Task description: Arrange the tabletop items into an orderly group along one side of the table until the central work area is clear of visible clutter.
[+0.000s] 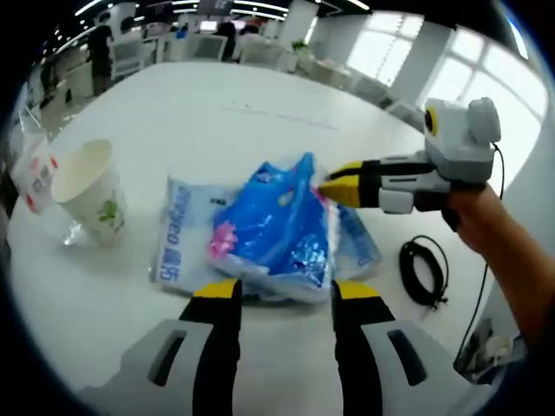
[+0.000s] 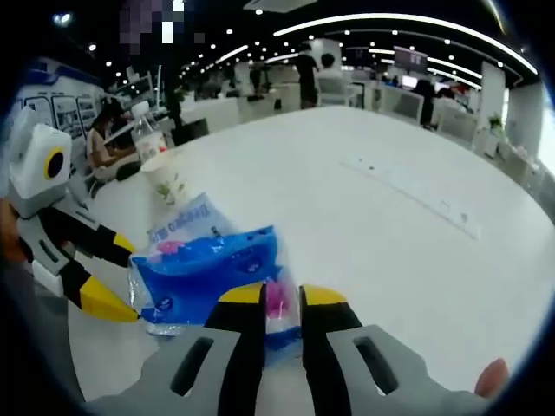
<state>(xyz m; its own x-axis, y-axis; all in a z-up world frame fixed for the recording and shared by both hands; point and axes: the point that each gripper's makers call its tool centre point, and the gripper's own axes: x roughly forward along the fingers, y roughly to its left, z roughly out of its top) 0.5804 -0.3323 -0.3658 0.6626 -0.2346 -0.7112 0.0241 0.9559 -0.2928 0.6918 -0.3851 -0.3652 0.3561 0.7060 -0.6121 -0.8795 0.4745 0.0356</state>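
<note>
We read the step in hand as gathering the blue tissue pack (image 1: pixel 282 230) toward the desk (image 1: pixel 260 104) edge, near the paper cup (image 1: pixel 91 191).

Left gripper view: the left tongs (image 1: pixel 284 299) stand wide open, holding nothing, with their yellow tips just short of the near edge of the packs at 6 o'clock. The blue tissue pack lies centre, partly on top of a paler flat pack (image 1: pixel 178 238) printed with blue lettering. The paper cup stands upright at 9 o'clock, well apart from the packs. A coiled black cable (image 1: pixel 425 270) lies at 4 o'clock.

The right tongs (image 1: pixel 334 184) enter from 3 o'clock, nearly closed, pinching the upper right edge of the blue pack's wrapper. In the right gripper view the right tongs (image 2: pixel 281 299) are narrow, with wrapper film between the jaws at 6 o'clock, and a plastic bottle (image 2: pixel 146 130) stands behind the cup at 10 o'clock.

To do it well, we judge:
- A pinch on thin film may slip or tear, so drag low and slowly.
- The left tongs could take the near edge to share the load.
- The lower pack may ride along or stay; check.
- Steer clear of the cable and stop short of the cup.
</note>
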